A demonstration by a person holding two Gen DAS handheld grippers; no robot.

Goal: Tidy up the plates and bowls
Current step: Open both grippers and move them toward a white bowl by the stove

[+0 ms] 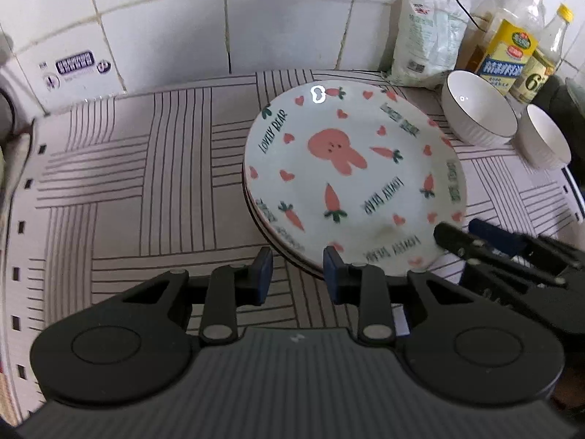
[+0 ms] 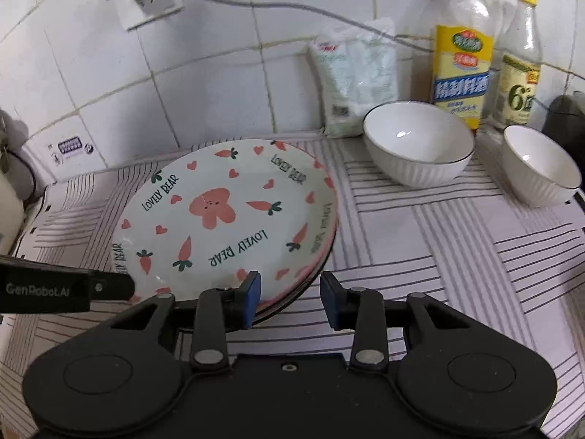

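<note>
Jaws on both tools stand apart and empty: the left gripper (image 1: 298, 274) and the right gripper (image 2: 290, 298) sit at the near rim of the white carrot-and-rabbit printed ceramic plate (image 2: 226, 216). It tops a slightly offset stack on the striped counter mat (image 2: 420, 267). A one-sided push could slide the top plate off. Further back, the large white ribbed bowl (image 2: 416, 142) and small white ribbed bowl (image 2: 541, 164) stand apart, just before glass bottles (image 2: 460, 73); a careless reach could topple those.

Stacked plates (image 2: 226, 216) — two white bowls (image 2: 416, 142) apart.
</note>
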